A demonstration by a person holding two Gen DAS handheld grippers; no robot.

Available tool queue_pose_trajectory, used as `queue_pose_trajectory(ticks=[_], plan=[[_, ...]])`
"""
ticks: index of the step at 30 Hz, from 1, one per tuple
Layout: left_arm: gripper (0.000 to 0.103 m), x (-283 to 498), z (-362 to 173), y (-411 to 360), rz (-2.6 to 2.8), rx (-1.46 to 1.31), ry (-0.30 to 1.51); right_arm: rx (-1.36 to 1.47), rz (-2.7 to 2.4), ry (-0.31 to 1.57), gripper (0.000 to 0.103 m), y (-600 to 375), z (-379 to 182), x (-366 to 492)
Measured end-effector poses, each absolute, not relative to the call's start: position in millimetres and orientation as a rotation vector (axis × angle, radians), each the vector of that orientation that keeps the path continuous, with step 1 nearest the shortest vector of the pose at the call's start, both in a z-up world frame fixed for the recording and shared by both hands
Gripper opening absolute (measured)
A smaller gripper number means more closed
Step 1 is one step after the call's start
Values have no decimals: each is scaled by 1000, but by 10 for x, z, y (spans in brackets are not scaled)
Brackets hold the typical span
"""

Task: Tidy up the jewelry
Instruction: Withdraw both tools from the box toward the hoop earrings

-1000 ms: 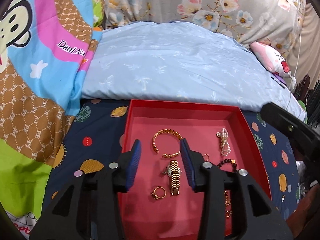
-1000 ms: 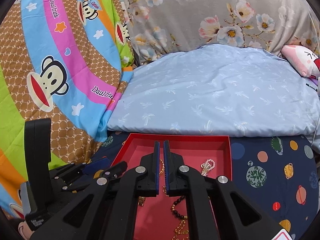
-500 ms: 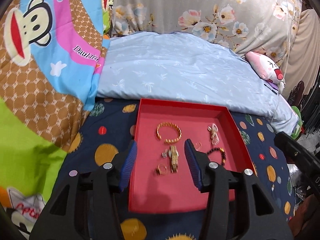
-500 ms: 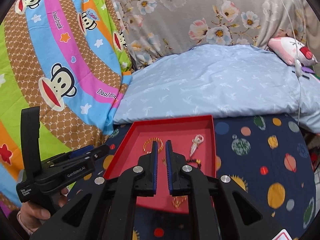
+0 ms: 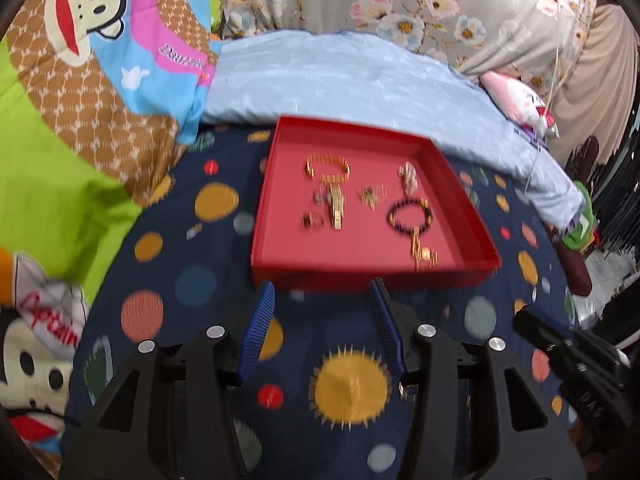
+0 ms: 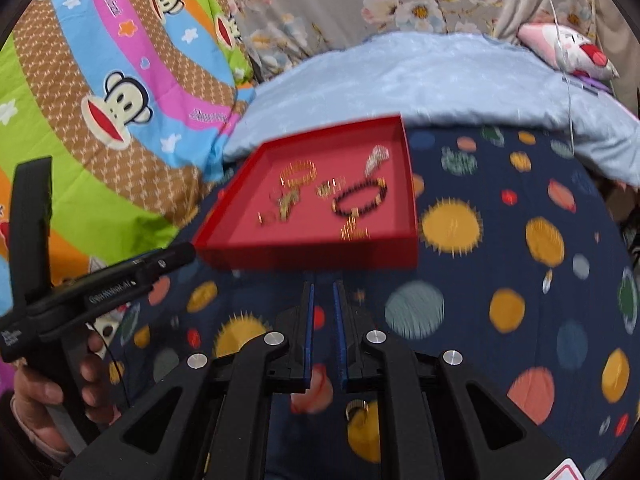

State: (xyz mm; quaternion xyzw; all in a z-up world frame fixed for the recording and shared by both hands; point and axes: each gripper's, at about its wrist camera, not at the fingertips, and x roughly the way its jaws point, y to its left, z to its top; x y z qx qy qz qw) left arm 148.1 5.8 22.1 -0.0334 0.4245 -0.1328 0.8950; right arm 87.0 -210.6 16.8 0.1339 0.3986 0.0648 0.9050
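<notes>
A red tray (image 5: 372, 270) lies on the dark planet-print sheet and holds several jewelry pieces: a gold bangle (image 5: 328, 166), a gold watch (image 5: 336, 210), a ring (image 5: 313, 220), a black bead bracelet (image 5: 410, 214), a pearl piece (image 5: 408, 172). My left gripper (image 5: 322, 292) is open and empty, just short of the tray's near wall. My right gripper (image 6: 323, 292) is nearly shut and empty, also short of the tray (image 6: 312, 254). A small gold ring (image 6: 357, 407) lies on the sheet under the right gripper. The views are motion-blurred.
A light blue pillow (image 5: 340, 80) lies behind the tray, a bright monkey-print blanket (image 5: 80, 80) to the left, a pink plush toy (image 5: 520, 104) at the right. The left gripper's body (image 6: 100, 288) and the hand holding it show in the right wrist view.
Both grippers have pulled back toward me, off the tray and over the dark sheet. The left stays open, the right stays nearly shut. The jewelry in the tray has not moved.
</notes>
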Motion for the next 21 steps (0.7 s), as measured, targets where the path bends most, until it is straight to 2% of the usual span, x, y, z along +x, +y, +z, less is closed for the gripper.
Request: queue_pose_trajectory(ticks=[12,14,16,21], plan=[[47,1083,-184,-112,-294,7,963,258,117,962,11,-2023,-378,448],[47,1058,-203,-121,-298,6,969,232,111,966,12,-1981,-405,457],[47,1036,-212,-136,-301,9,971,219,112,970,18,-1951,-432,464],[47,1012,-224,-166,-308,13,975,191,98,959,21,-1936,-430,444]])
